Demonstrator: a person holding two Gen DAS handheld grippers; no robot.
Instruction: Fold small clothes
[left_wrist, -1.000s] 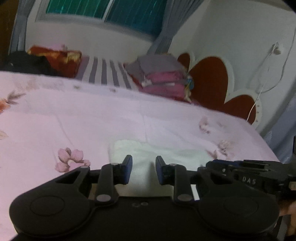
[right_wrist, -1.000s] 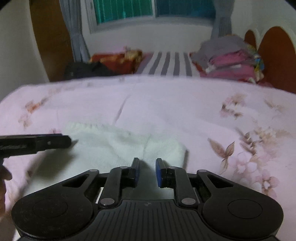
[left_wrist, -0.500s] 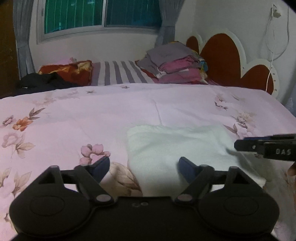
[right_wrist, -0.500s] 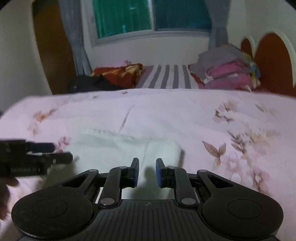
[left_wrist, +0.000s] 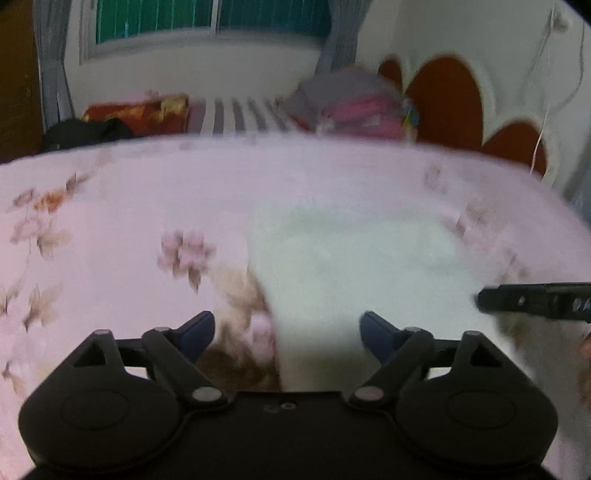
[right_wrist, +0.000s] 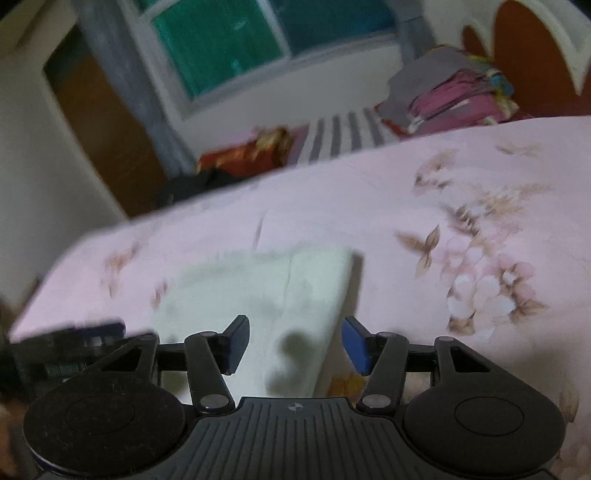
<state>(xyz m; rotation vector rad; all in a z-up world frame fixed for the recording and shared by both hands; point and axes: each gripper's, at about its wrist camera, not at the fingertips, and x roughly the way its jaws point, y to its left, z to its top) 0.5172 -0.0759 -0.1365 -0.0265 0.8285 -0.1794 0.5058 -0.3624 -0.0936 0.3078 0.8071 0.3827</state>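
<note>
A small white garment (left_wrist: 351, 258) lies folded flat on the pink floral bedsheet (left_wrist: 147, 192). My left gripper (left_wrist: 288, 332) is open and empty, held above the garment's near left edge. The right gripper's tip (left_wrist: 532, 301) shows at the right edge of that view. In the right wrist view the garment (right_wrist: 258, 295) lies just ahead, and my right gripper (right_wrist: 295, 343) is open and empty over its near right edge. The left gripper (right_wrist: 66, 347) shows blurred at the left. Both views are motion-blurred.
A stack of folded grey and pink clothes (left_wrist: 351, 107) sits at the far side by the red headboard (left_wrist: 443, 99). A striped pillow (left_wrist: 240, 118), a red-orange cushion (left_wrist: 140, 114) and a dark bundle (left_wrist: 85, 133) lie along the far edge under the window.
Both grippers have opened: the left one half a second ago, the right one just now. The right view has tilted and swung; the garment lies released on the sheet.
</note>
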